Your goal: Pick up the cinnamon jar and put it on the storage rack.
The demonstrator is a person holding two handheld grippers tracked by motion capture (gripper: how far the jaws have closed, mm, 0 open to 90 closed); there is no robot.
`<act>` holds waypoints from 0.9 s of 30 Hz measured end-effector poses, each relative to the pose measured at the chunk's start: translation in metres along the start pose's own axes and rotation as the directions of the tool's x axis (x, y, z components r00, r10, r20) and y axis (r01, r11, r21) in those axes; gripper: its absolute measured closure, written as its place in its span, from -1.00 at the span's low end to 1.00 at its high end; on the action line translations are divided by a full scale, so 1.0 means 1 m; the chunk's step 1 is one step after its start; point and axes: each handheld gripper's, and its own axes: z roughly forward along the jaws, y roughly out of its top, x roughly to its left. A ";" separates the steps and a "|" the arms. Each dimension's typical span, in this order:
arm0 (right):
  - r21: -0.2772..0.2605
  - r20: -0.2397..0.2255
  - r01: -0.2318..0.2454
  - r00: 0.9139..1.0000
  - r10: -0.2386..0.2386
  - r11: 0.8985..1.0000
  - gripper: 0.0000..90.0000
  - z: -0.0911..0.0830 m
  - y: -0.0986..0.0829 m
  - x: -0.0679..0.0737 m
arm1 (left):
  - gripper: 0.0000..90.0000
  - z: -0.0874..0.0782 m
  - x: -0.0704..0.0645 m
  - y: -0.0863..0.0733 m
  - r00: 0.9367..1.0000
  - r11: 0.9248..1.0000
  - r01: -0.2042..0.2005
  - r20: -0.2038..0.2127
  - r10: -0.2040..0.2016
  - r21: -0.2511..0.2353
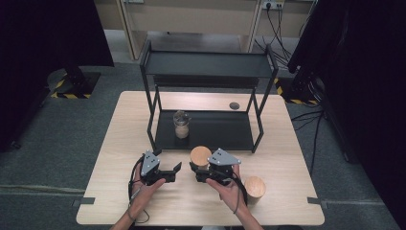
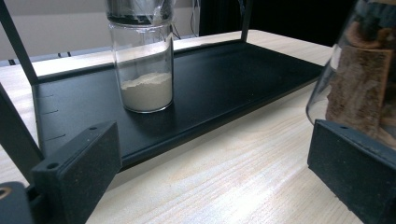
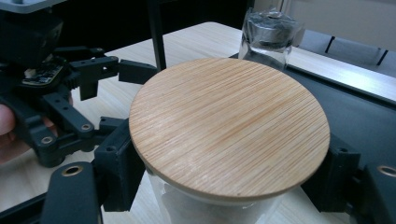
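A: Logging body pose. Both forearms are entering from the near edge in the high view, angling inward toward each other.

B: Left hand (image 1: 146,188)?

A: It is wrapping the rear of the left gripper (image 1: 173,168), whose jaws are standing spread wide and pointing forward and slightly right. The left gripper view is showing open space between its two black jaws.

B: Right side?

A: The right hand (image 1: 229,189) is gripping the right gripper (image 1: 195,171) from behind, jaws pointing left. In the right gripper view its jaws are sitting pressed in on either flank of a load.
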 end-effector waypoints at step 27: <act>0.002 0.052 -0.024 0.998 0.024 1.000 -0.42 0.009 0.008 -0.017 | -0.95 0.000 -0.001 0.000 1.000 1.000 -0.008 0.000 0.008 0.002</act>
